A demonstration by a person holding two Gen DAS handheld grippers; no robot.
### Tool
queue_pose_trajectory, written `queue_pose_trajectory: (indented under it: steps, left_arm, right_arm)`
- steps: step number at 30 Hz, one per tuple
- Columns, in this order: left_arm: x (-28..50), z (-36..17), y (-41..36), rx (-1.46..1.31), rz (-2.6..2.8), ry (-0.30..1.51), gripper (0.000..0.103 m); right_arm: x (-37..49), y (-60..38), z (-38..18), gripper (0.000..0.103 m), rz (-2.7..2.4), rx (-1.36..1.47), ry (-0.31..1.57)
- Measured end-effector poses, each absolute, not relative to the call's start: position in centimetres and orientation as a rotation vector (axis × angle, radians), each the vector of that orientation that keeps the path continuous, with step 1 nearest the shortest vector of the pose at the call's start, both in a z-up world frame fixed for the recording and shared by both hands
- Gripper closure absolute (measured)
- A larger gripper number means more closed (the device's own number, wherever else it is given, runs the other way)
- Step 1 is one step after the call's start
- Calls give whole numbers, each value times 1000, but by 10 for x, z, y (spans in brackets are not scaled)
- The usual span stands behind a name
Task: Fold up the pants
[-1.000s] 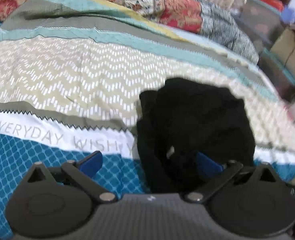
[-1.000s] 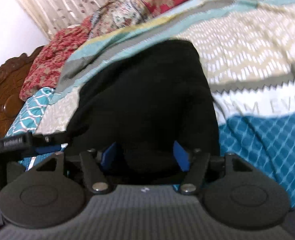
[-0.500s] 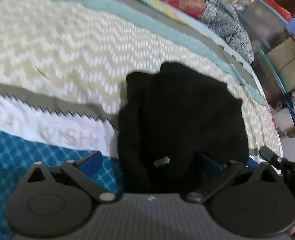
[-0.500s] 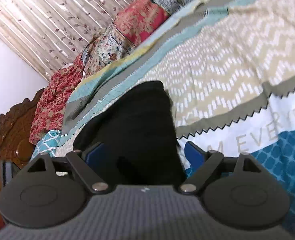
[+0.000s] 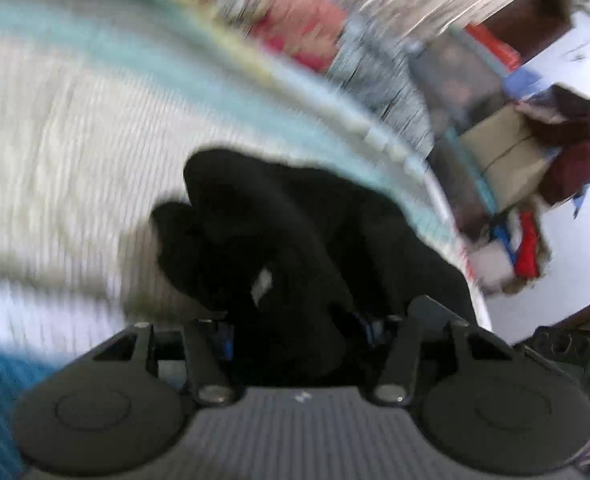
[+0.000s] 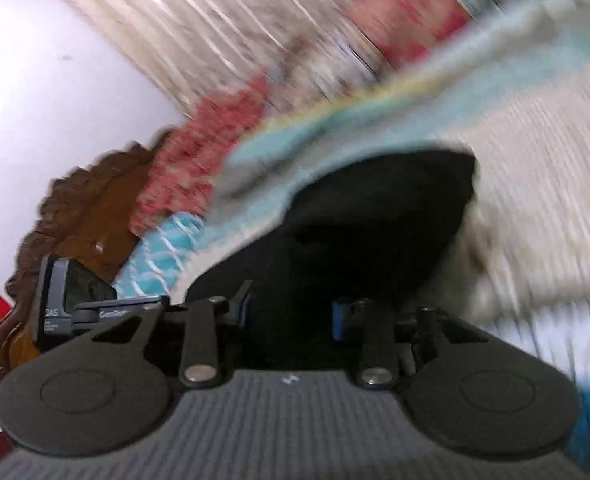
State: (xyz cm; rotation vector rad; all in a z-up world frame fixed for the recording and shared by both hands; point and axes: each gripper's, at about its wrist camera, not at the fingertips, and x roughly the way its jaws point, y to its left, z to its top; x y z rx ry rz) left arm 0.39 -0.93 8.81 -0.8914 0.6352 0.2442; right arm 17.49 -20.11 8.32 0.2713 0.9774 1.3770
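The black pants (image 5: 295, 232) lie bunched on the patterned bedspread (image 5: 75, 120). Both views are blurred by motion. In the left wrist view my left gripper (image 5: 295, 332) has its blue-padded jaws closed in on a thick fold of the pants near a white tag (image 5: 262, 286). In the right wrist view the pants (image 6: 375, 216) fill the middle, and my right gripper (image 6: 289, 316) is likewise closed on a bunch of the black cloth. The cloth hides most of both grippers' pads.
Red floral pillows (image 6: 191, 176) and a carved wooden headboard (image 6: 87, 208) stand at the bed's head below a curtain. Cardboard boxes and piled clothes (image 5: 535, 160) stand past the bed's right edge. The other gripper's camera (image 6: 71, 300) shows at left.
Both grippers went from open around the pants to closed on the cloth. Both cameras swung quickly, and the pants look drawn up toward the grippers.
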Motion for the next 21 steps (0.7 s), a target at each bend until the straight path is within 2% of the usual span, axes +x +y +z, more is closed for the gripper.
queue_pose_trajectory:
  steps: [4, 7, 11, 12, 13, 14, 17, 18, 20, 21]
  left_arm:
    - [38, 132, 33, -757, 276, 505, 54]
    - [73, 144, 70, -677, 311, 436, 54]
    - [127, 124, 118, -624, 358, 369, 53]
    - [136, 110, 127, -620, 385, 365, 47]
    - [146, 90, 136, -624, 423, 384, 35]
    - [157, 72, 144, -633, 466, 434, 30]
    - [191, 3, 160, -678, 612, 688, 32]
    - [193, -11, 158, -661, 653, 704, 24]
    - [189, -9, 150, -633, 655, 658, 21]
    - [191, -7, 147, -623, 650, 668, 21]
  right_arm:
    - [196, -157, 125, 67, 1443, 263, 781]
    - [222, -121, 142, 67, 1461, 214, 629]
    - [262, -76, 126, 67, 1423, 182, 499]
    - [270, -69, 116, 64, 1402, 183, 499]
    - [283, -58, 97, 62, 1369, 187, 530]
    - [293, -52, 75, 58, 1327, 189, 592]
    - [323, -26, -1, 53, 1089, 137, 921]
    - [329, -26, -22, 46, 1029, 149, 1003]
    - [334, -49, -37, 43, 1053, 350, 1036]
    - [333, -52, -35, 42, 1048, 348, 1036]
